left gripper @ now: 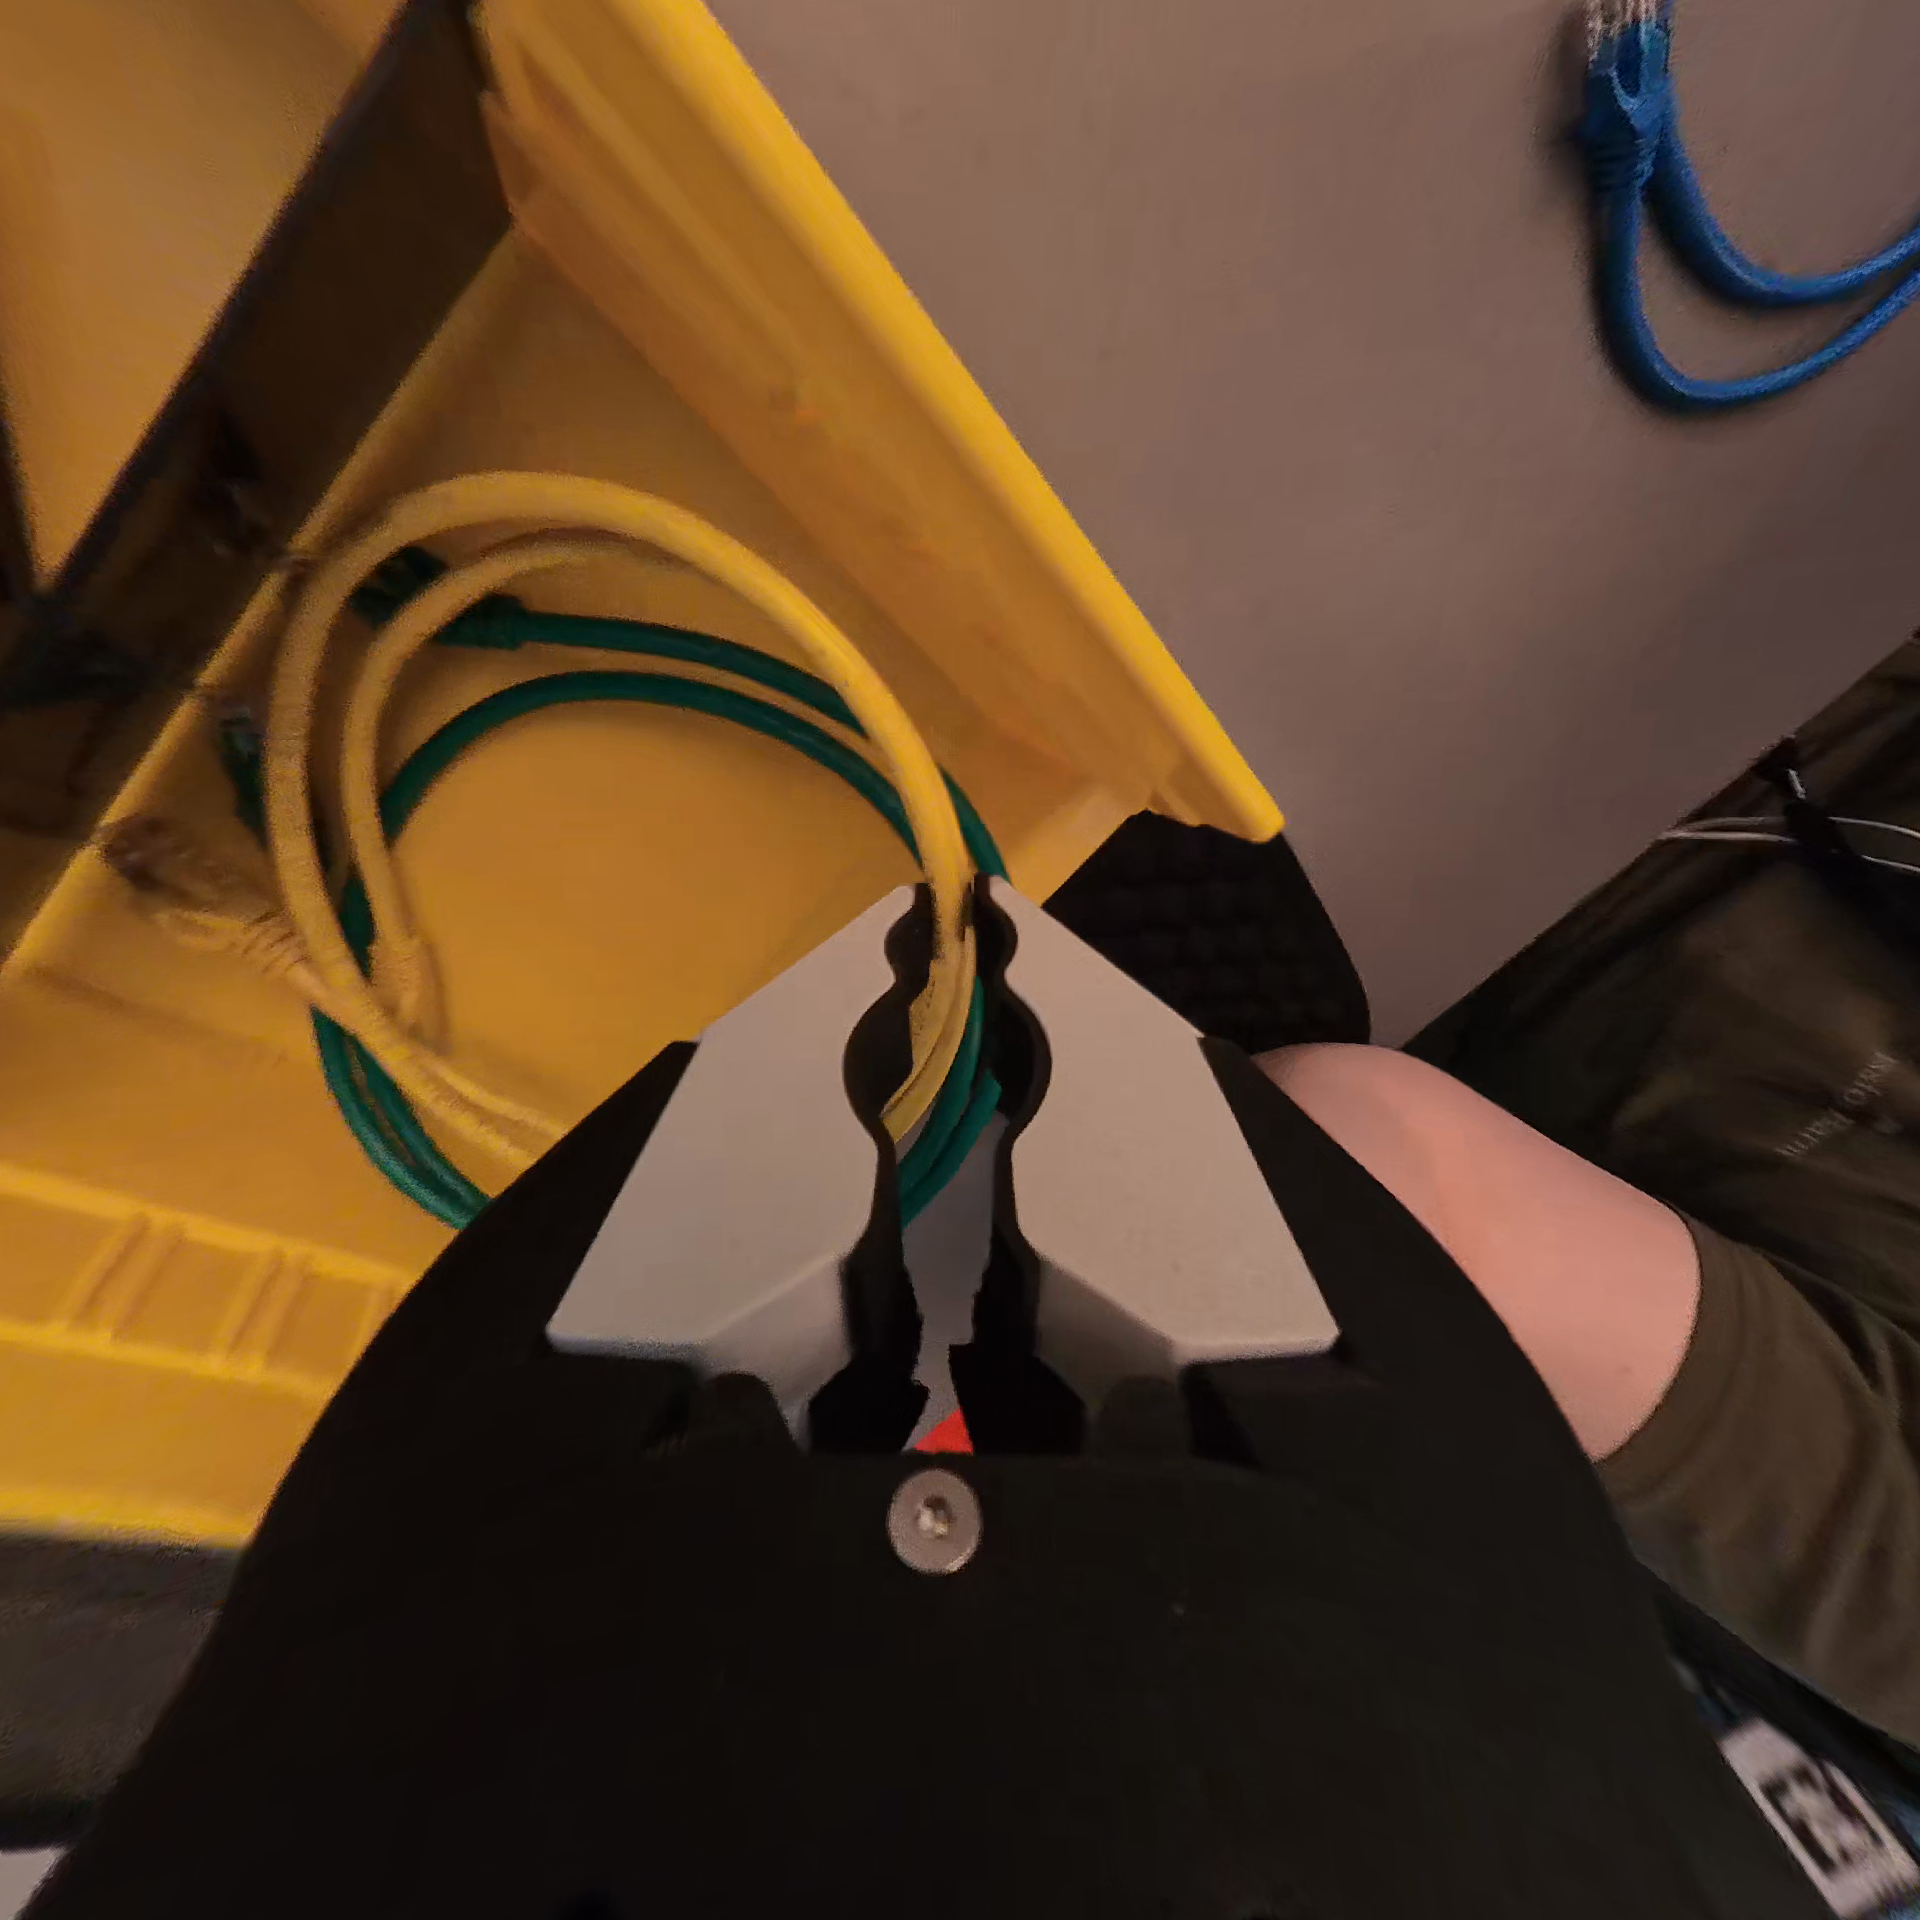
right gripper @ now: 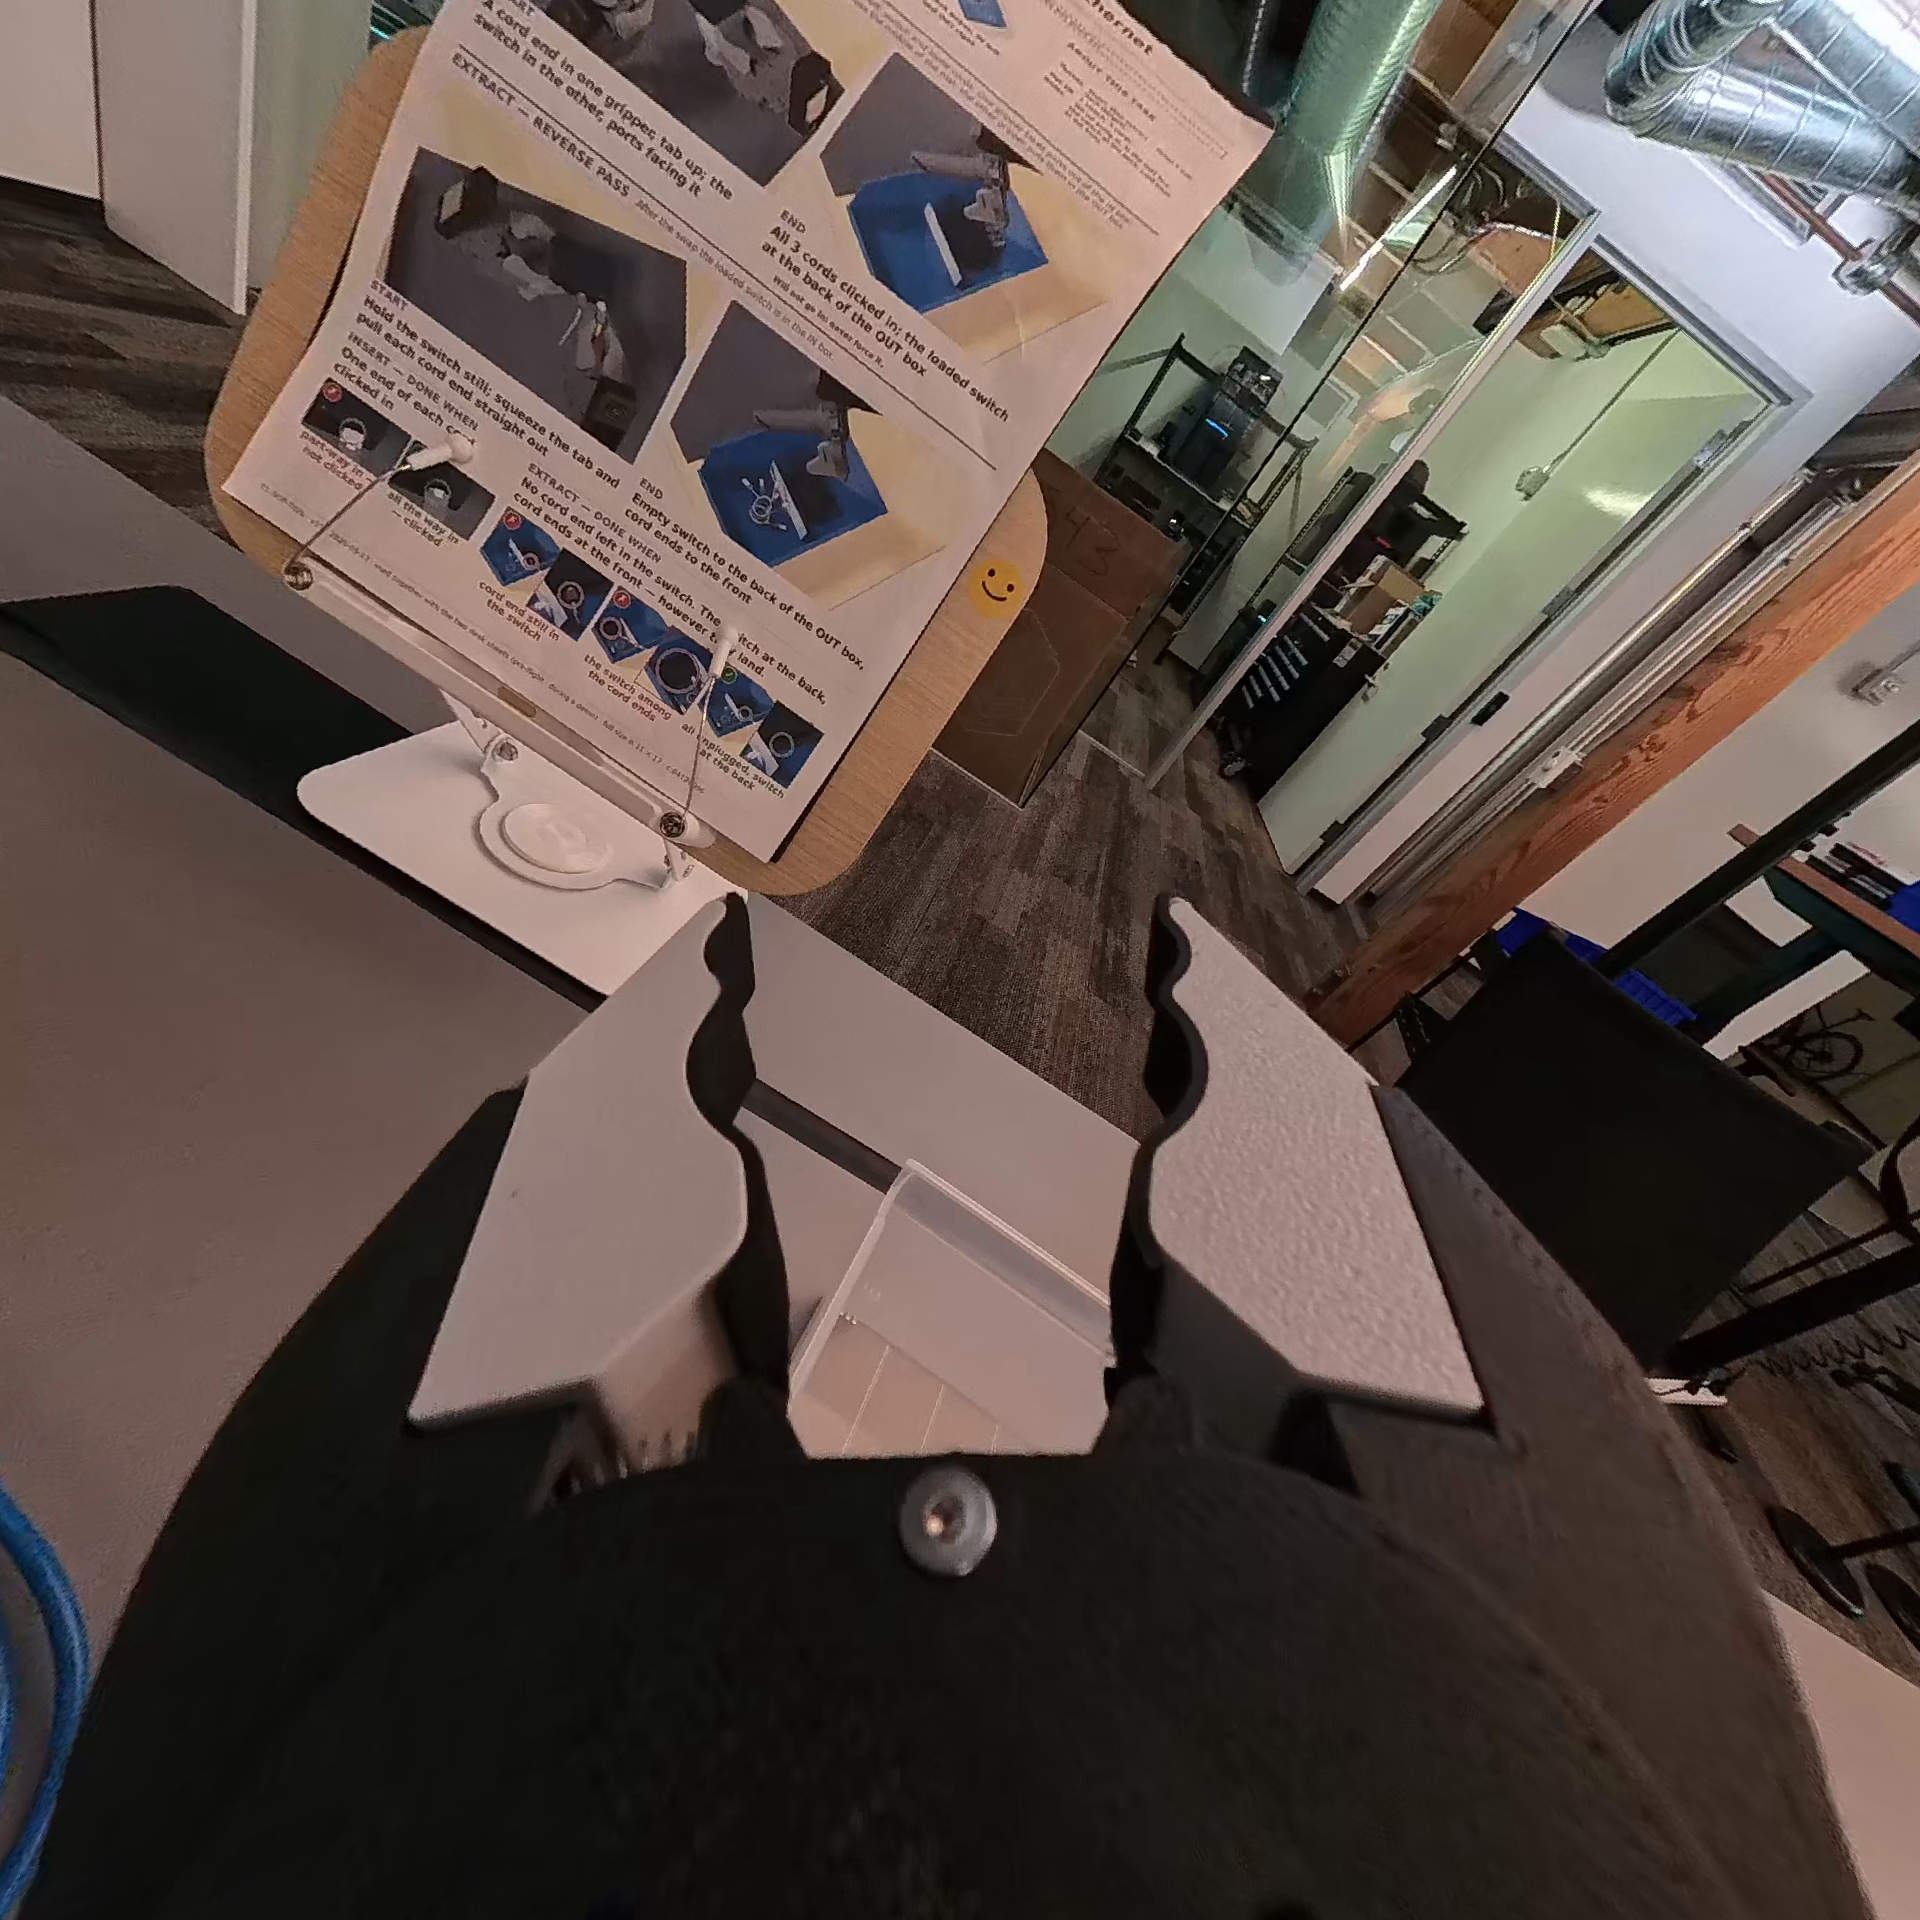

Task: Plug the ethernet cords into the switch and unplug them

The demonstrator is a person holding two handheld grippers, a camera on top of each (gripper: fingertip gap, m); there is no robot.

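In the yellow bin (left gripper: 582, 852) on the left, the left hand-held gripper (left gripper: 948, 914) is clamped on the looped yellow cord (left gripper: 582, 499) and green cord (left gripper: 665, 691). This looks like fetching cords; next they need lifting out. A blue cord (left gripper: 1662, 260) lies far right on the worktop (left gripper: 1351, 416). The right hand-held gripper (right gripper: 951, 935) is apart and empty; no switch shows.

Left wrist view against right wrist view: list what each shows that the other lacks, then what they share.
Only the left wrist view shows the yellow bin, the left gripper shut on the yellow cord and green cord, and a forearm. Only the right wrist view shows the open right gripper, an instruction sheet on a stand and the office behind. Both show the grey table and a blue cord.
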